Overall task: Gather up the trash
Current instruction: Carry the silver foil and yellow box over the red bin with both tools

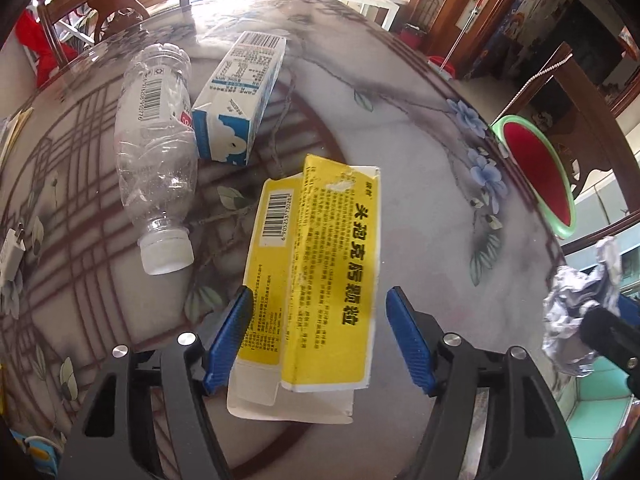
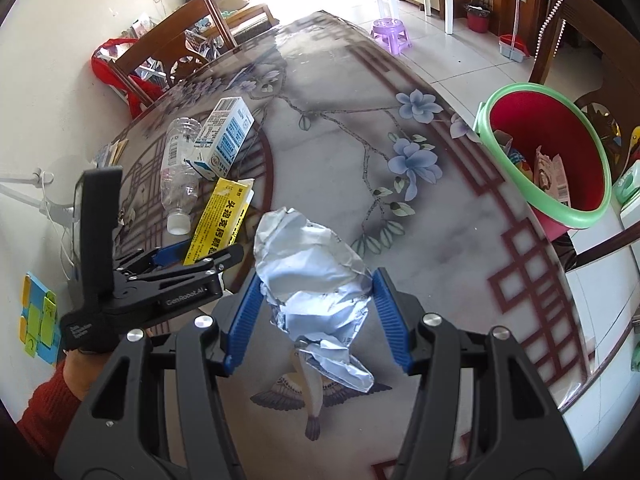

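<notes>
The left gripper [image 1: 318, 308] hovered low over the glass-topped, flower-patterned worktop [image 1: 400, 128] with its blue fingers [image 1: 230, 332] spread wide on either side of a flattened yellow box [image 1: 316, 276]. The left pad sat just at the box's edge and the right pad stood clear of it, so nothing was gripped. Beyond the yellow box lay a crushed clear plastic bottle [image 1: 158, 152] with a white cap, on its side, and just beside it, seemingly touching, a blue-and-white carton [image 1: 236, 104]. In the right wrist view, the right gripper [image 2: 316, 300] had its fingers [image 2: 386, 316] pressed against a crumpled silver foil wrapper [image 2: 312, 276], which bulged up between the pads and hung out below them; whether it was lifted off the worktop or resting on it could not be told. A red bin with a green rim [image 2: 548, 152] stood at the worktop's far right edge, tilted towards the camera, with some wrappers already inside. A red sleeve [image 2: 44, 404] showed behind the left gripper.
</notes>
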Demonstrator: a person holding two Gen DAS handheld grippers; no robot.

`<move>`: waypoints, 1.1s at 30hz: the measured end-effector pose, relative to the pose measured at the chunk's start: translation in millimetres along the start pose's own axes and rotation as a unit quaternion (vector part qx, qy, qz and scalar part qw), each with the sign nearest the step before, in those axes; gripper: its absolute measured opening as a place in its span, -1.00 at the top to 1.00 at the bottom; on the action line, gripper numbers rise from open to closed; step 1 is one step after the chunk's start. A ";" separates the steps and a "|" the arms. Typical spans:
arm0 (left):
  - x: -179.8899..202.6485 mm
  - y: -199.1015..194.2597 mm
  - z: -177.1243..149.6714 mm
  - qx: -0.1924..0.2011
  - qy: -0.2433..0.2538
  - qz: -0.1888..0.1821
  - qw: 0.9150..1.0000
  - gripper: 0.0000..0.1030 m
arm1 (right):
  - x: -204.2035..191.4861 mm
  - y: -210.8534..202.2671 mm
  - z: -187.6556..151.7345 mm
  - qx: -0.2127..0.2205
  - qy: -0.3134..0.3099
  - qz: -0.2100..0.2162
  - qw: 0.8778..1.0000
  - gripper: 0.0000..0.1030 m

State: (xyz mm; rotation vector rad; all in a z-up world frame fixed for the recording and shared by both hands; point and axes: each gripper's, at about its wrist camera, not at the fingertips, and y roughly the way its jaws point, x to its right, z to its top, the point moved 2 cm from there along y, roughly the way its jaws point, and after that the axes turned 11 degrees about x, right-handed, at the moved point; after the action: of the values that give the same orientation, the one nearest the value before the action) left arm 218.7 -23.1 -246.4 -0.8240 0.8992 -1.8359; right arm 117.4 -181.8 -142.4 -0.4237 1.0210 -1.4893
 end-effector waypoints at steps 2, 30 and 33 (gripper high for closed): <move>-2.0 2.8 -0.2 -0.002 -0.005 0.002 1.000 0.15 | 2.0 -0.5 -1.4 -0.002 0.000 -0.001 1.000 -0.06; 7.2 -97.9 26.7 0.112 -0.046 -0.017 0.992 0.29 | -6.8 -23.2 16.7 0.032 -0.021 0.001 0.999 -0.06; 9.8 -100.5 28.5 0.114 -0.044 -0.020 0.992 0.29 | -4.7 -26.4 18.0 0.037 -0.018 0.002 0.999 -0.06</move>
State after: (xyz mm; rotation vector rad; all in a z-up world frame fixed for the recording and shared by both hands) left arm 195.5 -6.1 -145.5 -0.7768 0.6083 -1.8800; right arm 116.0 -186.5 -110.5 -0.3950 0.9339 -1.5065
